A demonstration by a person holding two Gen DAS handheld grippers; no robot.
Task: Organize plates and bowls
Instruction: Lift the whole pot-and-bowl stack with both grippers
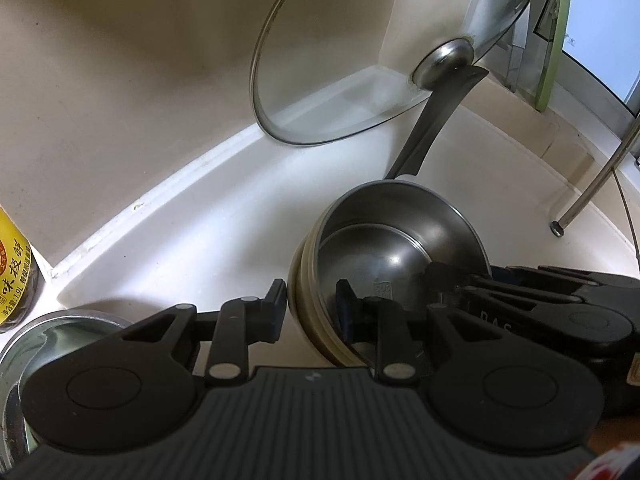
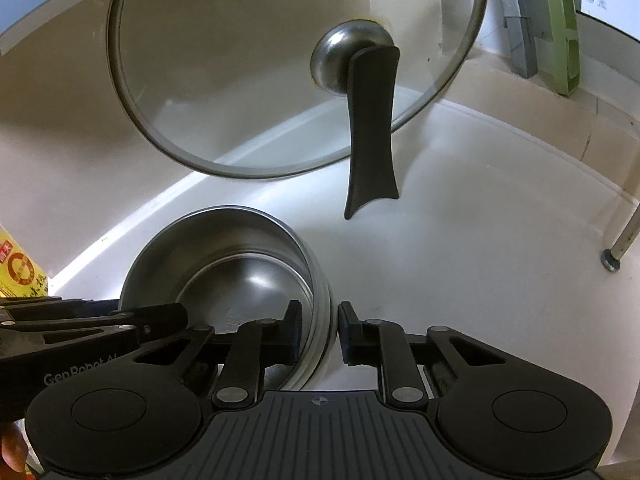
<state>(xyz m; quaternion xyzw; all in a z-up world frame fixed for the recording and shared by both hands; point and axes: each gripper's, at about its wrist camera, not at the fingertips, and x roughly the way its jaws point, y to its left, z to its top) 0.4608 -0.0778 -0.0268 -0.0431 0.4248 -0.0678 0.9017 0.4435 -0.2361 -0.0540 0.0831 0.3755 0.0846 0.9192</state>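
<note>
A stack of nested steel bowls (image 1: 384,248) stands on the white counter (image 1: 208,240); it also shows in the right wrist view (image 2: 240,264). My left gripper (image 1: 312,304) straddles the stack's left rim, one finger outside and one inside, the jaws touching the wall. My right gripper (image 2: 319,330) straddles the right rim the same way, one finger inside and one outside. Both appear closed on the stack's walls. The right gripper's body (image 1: 560,304) shows at right in the left wrist view.
A glass lid (image 2: 280,68) with a steel knob leans against the beige wall behind the bowls. A black pan handle (image 2: 370,128) sticks out in front of it. A yellow-labelled bottle (image 1: 12,276) and a steel pot (image 1: 52,336) stand left. A rack leg (image 2: 624,236) stands right.
</note>
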